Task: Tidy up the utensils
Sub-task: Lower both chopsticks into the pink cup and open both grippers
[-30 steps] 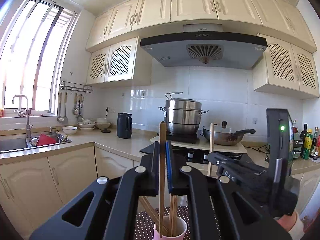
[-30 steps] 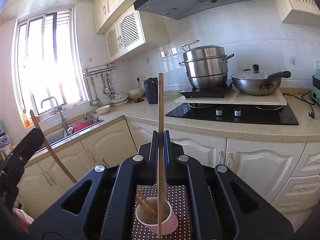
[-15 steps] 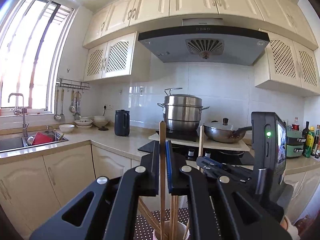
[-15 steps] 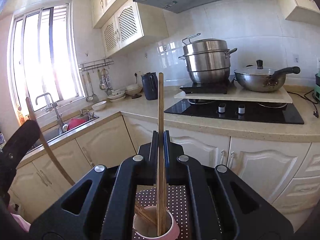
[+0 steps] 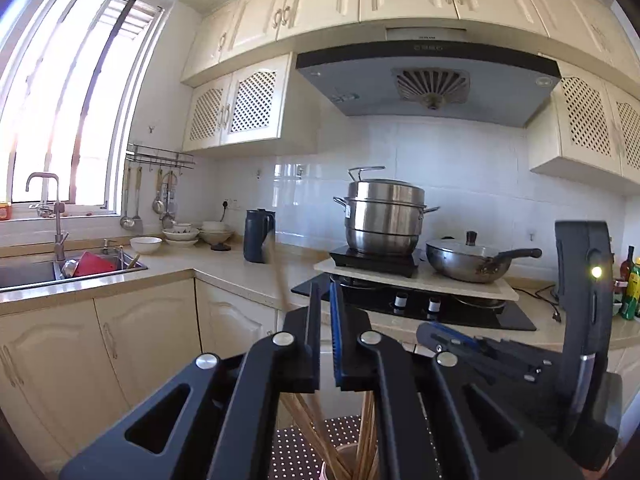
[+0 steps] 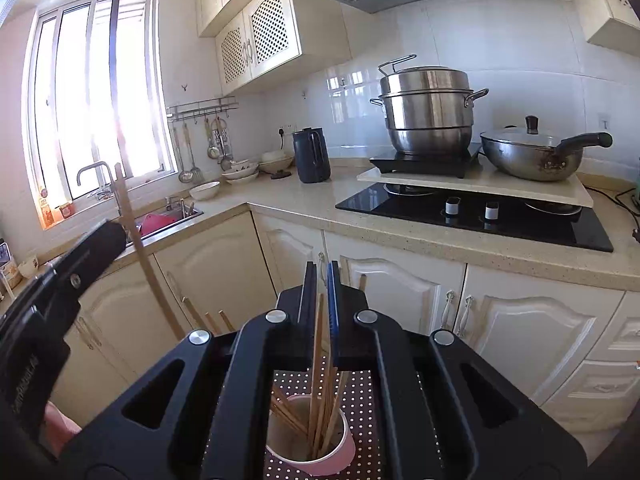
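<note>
A pink cup (image 6: 316,446) stands on a dark polka-dot mat (image 6: 360,400) below both grippers and holds several wooden chopsticks (image 6: 320,408). My right gripper (image 6: 323,280) is open by a narrow gap straight above the cup; the chopsticks stand loose between its fingers. My left gripper (image 5: 325,300) is also slightly open and grips nothing; one chopstick (image 5: 280,280) leans away to its left. The cup's rim (image 5: 328,470) shows at the bottom of the left wrist view. Each gripper shows in the other's view, the left one (image 6: 80,256) beside a leaning chopstick (image 6: 136,240).
A kitchen counter (image 6: 304,200) runs behind, with a black hob (image 6: 480,216), a steel steamer pot (image 6: 430,116), a lidded wok (image 6: 536,152), a dark kettle (image 6: 312,156), bowls (image 6: 240,172) and a sink (image 6: 160,216). Cream cabinets (image 6: 400,300) stand below.
Both grippers have opened and let go of their chopsticks. The right one's chopstick has dropped into the cup; the left one's now leans loose to the left.
</note>
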A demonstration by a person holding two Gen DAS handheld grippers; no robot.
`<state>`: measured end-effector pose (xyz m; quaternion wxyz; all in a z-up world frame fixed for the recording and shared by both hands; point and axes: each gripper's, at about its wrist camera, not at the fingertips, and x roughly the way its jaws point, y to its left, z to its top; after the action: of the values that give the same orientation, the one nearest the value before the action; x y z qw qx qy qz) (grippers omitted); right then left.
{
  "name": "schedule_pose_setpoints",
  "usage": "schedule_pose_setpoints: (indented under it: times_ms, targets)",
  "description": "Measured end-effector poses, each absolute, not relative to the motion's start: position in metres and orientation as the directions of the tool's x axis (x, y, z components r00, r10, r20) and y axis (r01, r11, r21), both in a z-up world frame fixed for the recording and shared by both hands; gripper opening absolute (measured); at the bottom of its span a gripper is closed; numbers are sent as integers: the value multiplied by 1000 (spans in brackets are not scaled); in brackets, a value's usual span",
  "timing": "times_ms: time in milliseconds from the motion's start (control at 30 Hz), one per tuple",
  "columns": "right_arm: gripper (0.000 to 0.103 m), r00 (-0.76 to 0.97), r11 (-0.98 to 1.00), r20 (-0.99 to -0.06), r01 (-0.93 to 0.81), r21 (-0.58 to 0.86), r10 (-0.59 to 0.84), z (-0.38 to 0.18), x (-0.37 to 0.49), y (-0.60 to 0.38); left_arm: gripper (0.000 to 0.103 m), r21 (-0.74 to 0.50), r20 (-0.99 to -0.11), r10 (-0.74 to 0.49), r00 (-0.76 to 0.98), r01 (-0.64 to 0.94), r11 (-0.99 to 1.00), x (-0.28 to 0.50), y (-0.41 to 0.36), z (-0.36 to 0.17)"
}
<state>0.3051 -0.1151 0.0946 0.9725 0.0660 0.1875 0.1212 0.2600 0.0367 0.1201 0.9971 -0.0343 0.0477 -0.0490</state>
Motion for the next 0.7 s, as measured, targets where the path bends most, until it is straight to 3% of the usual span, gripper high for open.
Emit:
schedule_pose_setpoints:
  times_ms: [367, 433, 467, 533, 567, 600, 700]
  targets:
    - [7, 900, 967, -361, -198, 163, 245, 91, 297, -127, 6, -60, -83, -93, 992, 88, 994, 258, 44, 122]
    - [8, 895, 967, -374, -195, 163, 244, 87, 296, -128, 15, -60, -94, -91, 991, 85, 995, 258, 48, 121]
    - [10, 893, 967, -379, -195, 163, 244, 86, 296, -129, 28, -59, -96, -93, 991, 88, 994, 256, 50, 119]
    - [19, 891, 968, -385, -194, 160, 243, 82, 292, -130, 34, -50, -91, -97, 991, 93, 994, 252, 52, 117]
    - [36, 891, 969, -387, -192, 157, 239, 81, 290, -131, 34, -40, -91, -92, 992, 88, 995, 249, 52, 115]
    - [60, 894, 971, -384, -185, 152, 231, 80, 286, -132, 35, -32, -92, -88, 992, 86, 996, 246, 52, 113]
    - [62, 902, 975, -374, -175, 139, 215, 80, 275, -134, 37, -10, -105, -90, 990, 89, 996, 238, 51, 109]
